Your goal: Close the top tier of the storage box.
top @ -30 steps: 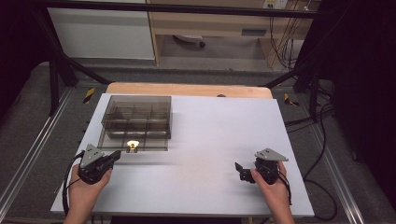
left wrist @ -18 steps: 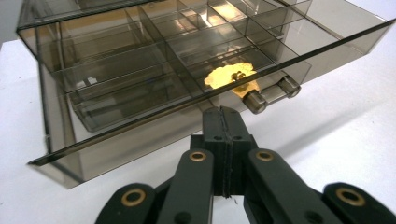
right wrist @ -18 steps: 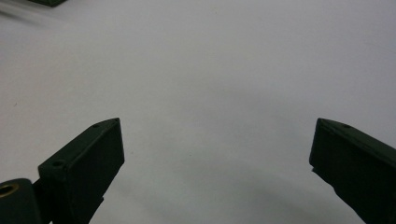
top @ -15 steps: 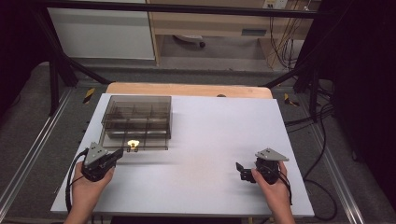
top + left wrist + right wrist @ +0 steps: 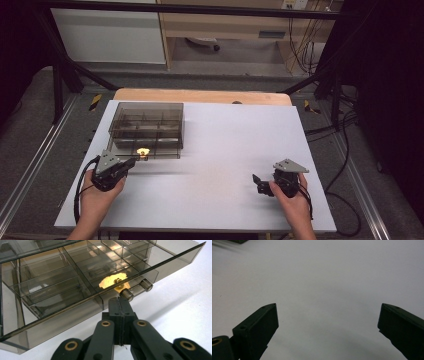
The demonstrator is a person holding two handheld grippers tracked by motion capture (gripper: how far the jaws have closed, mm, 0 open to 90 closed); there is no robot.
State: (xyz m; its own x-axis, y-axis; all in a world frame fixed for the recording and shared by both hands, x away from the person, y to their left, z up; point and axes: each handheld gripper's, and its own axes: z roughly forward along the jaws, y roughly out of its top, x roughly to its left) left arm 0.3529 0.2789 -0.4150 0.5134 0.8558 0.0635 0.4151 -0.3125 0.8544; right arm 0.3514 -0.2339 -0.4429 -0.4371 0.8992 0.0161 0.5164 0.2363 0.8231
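A smoky see-through compartment box [image 5: 147,125] stands on the left half of the white table [image 5: 225,150]. A small gold piece [image 5: 143,151] lies in a front compartment, close behind the front wall [image 5: 112,281]. A clear bar handle [image 5: 137,289] sticks out from the box front. My left gripper [image 5: 134,161] is shut with its jaws pressed together, and its tip [image 5: 119,299] sits right at the near end of that handle. Whether it touches the handle I cannot tell. My right gripper [image 5: 257,185] rests at the front right, open [image 5: 327,322], over bare table.
A wooden board [image 5: 200,95] pokes out behind the white table top. Black frame legs and cables stand on the floor around the table. Each gripper trails a cable off the front edge.
My left gripper has edged slightly forward and to the right, up to the box front. The right hand has stayed put.
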